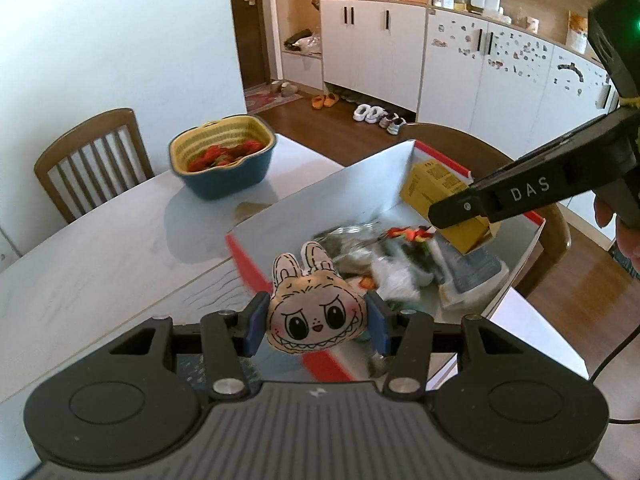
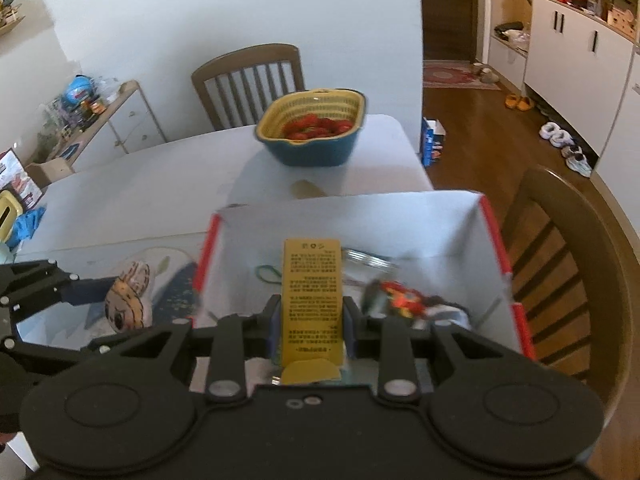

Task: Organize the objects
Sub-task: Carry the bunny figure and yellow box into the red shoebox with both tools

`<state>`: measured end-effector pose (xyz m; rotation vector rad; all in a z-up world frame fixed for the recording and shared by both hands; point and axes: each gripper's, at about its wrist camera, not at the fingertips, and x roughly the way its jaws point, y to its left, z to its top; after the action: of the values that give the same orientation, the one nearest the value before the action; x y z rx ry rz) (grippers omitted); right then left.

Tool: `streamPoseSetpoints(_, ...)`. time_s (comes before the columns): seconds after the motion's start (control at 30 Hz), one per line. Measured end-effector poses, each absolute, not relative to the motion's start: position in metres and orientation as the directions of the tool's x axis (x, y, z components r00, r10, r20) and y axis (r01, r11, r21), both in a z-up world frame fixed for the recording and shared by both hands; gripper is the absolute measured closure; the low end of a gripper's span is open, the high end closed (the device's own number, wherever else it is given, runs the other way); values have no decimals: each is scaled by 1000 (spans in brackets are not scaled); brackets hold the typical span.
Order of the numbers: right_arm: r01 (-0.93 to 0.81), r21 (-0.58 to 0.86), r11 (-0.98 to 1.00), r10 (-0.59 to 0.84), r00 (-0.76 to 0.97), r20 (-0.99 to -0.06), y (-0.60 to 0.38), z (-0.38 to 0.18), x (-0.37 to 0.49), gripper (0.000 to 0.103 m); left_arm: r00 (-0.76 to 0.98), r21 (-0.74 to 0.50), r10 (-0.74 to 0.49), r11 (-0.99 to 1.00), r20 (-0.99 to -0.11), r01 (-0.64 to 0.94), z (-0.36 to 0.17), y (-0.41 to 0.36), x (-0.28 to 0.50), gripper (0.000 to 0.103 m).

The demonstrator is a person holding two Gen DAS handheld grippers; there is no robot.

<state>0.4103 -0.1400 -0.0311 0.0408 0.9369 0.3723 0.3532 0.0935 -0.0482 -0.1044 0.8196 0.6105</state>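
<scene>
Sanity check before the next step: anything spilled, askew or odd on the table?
Nothing spilled. The box holds a loose jumble of items. Left tongs grip the bunny plush, right tongs the yellow carton, both held over the box. The strawberry basket sits upright.

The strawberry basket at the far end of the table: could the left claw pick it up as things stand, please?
Probably not: the left claw is shut on the bunny toy, though the table before the strawberry basket lies bare.
</scene>
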Motion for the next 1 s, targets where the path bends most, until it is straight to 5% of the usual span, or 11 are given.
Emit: streamPoseSetpoints(1.0,-238,154,959,248,440,-863,-179,-123,509,75,387,175,434,818,-814,-549,-122,144,470,53)
